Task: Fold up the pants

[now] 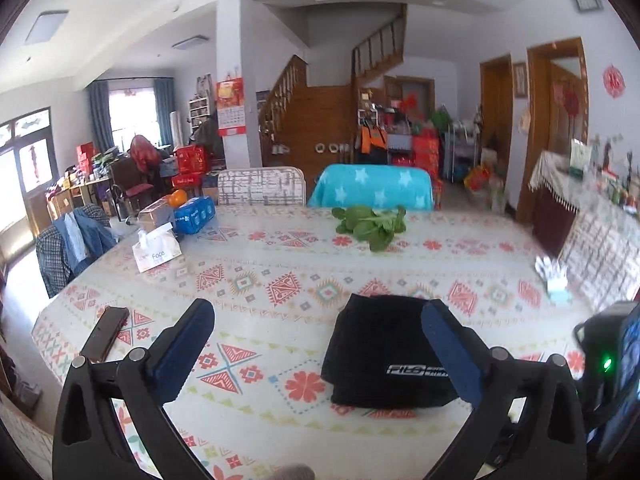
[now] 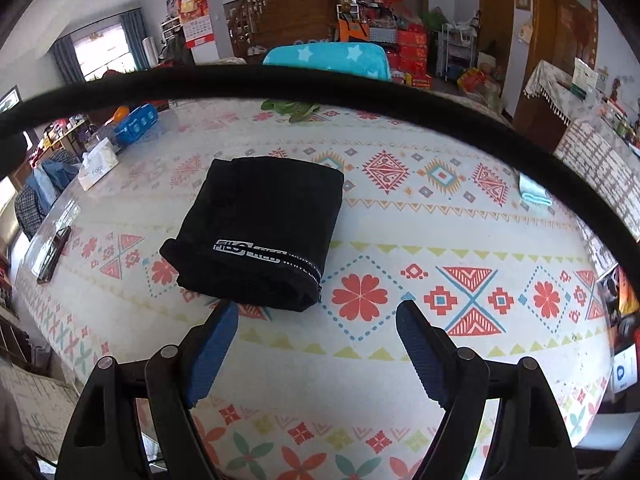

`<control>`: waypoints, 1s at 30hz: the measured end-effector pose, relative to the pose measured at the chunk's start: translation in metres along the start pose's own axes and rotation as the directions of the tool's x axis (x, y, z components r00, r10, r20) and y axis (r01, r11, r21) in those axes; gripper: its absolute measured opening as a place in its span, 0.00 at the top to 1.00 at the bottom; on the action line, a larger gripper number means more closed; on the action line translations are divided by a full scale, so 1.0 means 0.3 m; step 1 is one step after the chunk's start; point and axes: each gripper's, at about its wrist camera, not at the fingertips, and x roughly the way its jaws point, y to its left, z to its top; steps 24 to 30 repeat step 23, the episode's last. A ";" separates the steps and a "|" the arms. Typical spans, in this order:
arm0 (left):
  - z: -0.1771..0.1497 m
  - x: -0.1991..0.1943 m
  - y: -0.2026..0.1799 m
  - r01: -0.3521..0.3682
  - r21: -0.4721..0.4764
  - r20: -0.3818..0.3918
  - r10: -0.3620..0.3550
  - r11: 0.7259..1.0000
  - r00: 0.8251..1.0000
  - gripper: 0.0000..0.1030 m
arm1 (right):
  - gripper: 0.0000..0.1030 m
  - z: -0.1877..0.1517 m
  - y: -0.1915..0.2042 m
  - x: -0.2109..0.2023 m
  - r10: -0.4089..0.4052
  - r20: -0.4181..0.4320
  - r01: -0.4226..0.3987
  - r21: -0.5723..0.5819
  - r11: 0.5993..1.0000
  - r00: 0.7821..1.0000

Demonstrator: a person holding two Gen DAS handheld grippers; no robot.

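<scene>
Folded black pants (image 2: 256, 232) are lying as a compact bundle on the patterned table (image 2: 440, 360), white lettering facing up. The right gripper (image 2: 316, 320) is standing with jaws spread and nothing between them; the bundle's near edge is lying just beyond its left fingertip. The left gripper (image 1: 318, 316) is likewise gaping wide and empty, its right finger (image 1: 452, 352) overlapping the pants (image 1: 380, 356) in view, so contact there cannot be told. Bare tablecloth is stretching to the right of the bundle. A phone (image 1: 106, 332) is lying near the left table edge, greens (image 1: 370, 222) at the far edge. A black cable (image 2: 320, 80) is arching across the right view, hiding part of the far table.
</scene>
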 end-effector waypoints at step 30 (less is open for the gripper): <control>-0.196 0.225 -0.092 0.056 0.065 -0.415 -0.024 0.996 0.910 0.00 | 0.17 -0.055 -0.009 0.125 0.029 -0.152 -0.027 0.014 1.000 0.988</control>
